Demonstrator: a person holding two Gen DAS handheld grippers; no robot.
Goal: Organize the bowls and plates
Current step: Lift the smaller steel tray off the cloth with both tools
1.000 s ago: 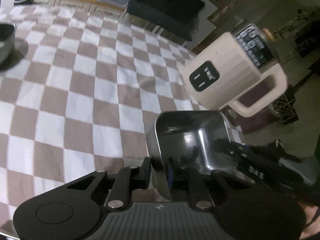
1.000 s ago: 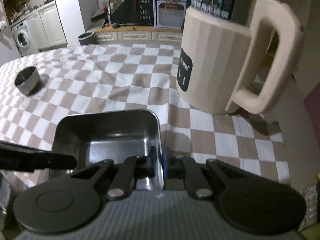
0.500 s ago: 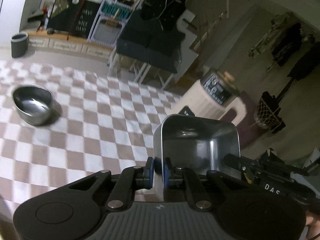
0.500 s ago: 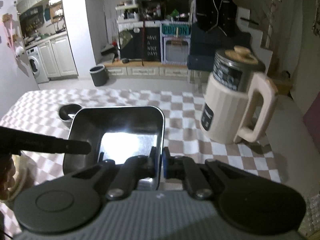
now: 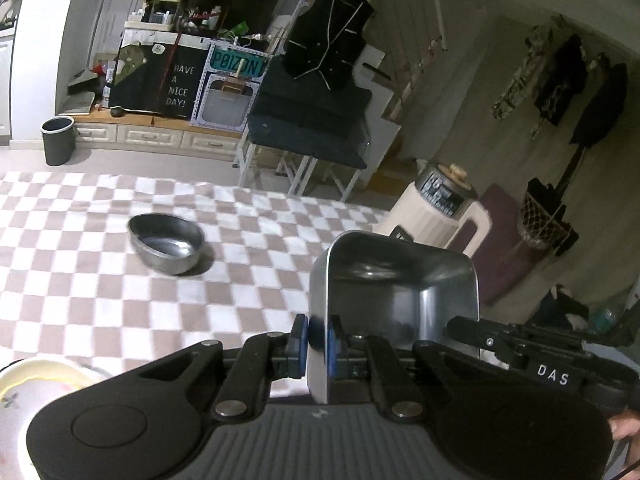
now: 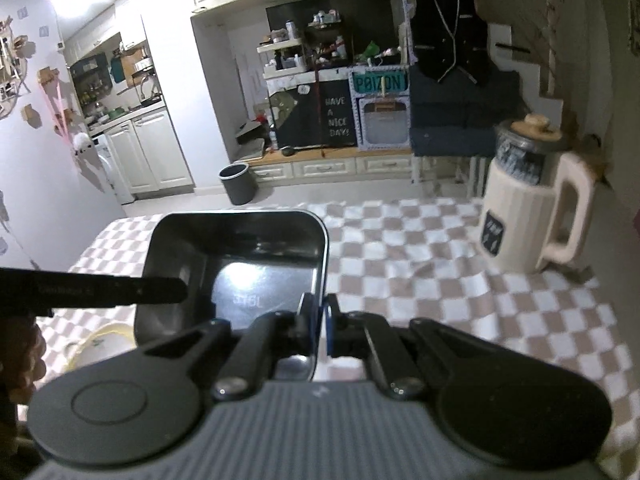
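Left gripper (image 5: 316, 346) clamped on the left wall of a square steel pan (image 5: 394, 280), blue pads pinching the thin metal; right gripper (image 6: 319, 330) clamped the same way on the pan's (image 6: 236, 256) right wall. Pan held up off the checkered tablecloth (image 5: 100, 280) between both grippers, tilted, nothing in it, only a light glare on its floor. Left view: a round steel bowl (image 5: 166, 242) sits alone on the cloth, well apart from the pan, looks empty. That bowl is hidden in the right view, the pan blocks that side. A pale floral plate (image 5: 24, 384) shows at the lower left corner of the left view; the right view has the same pale dish (image 6: 102, 346) under the pan's near left corner, contents unclear. Beige electric kettle (image 6: 532, 208) with dark lid stands near the far right table edge, apart from the pan; in the left view it is partly behind the pan rim. Wide bare cloth between bowl, kettle and pan. Far table edge drops to the floor; a grey bin (image 6: 238, 182) and cabinets stand beyond. Part of a hand (image 6: 20, 360) at the left border of the right view.
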